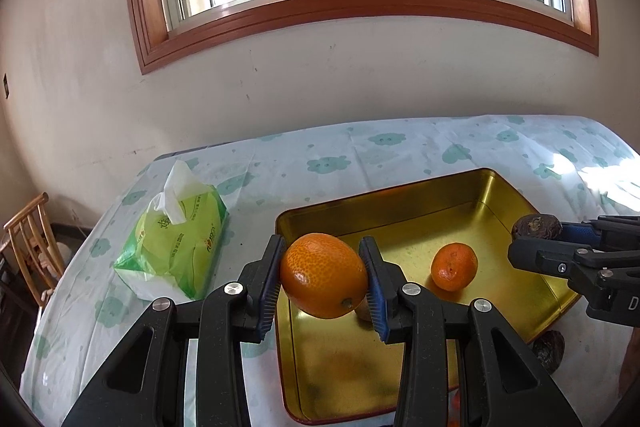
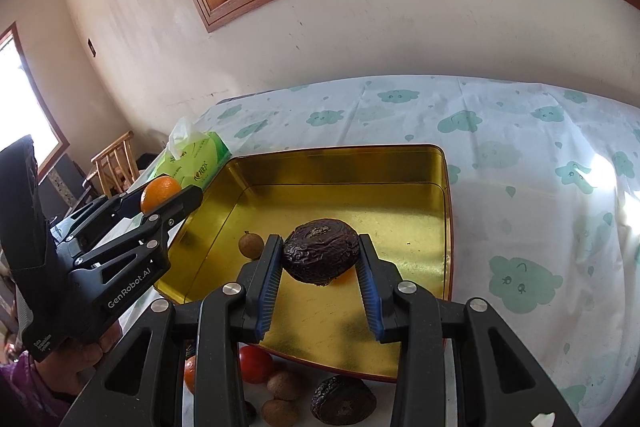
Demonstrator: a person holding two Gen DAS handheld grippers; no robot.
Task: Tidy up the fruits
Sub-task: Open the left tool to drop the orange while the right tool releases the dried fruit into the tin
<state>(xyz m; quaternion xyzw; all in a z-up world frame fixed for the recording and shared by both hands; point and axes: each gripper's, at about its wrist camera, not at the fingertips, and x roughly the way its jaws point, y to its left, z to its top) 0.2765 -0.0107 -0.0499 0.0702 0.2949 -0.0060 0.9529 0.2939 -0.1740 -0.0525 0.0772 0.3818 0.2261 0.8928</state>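
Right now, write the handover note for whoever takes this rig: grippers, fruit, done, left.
Left gripper: shut on the large orange citrus fruit, held over the gold metal tray.
Right gripper: shut on the wrinkled dark purple fruit, also over the tray.
Done: a small orange mandarin and a small round brown fruit lie in the tray.
Left: release both held fruits, then fetch those on the cloud-print tablecloth near the tray: a red fruit, two brown ones, another wrinkled dark one.
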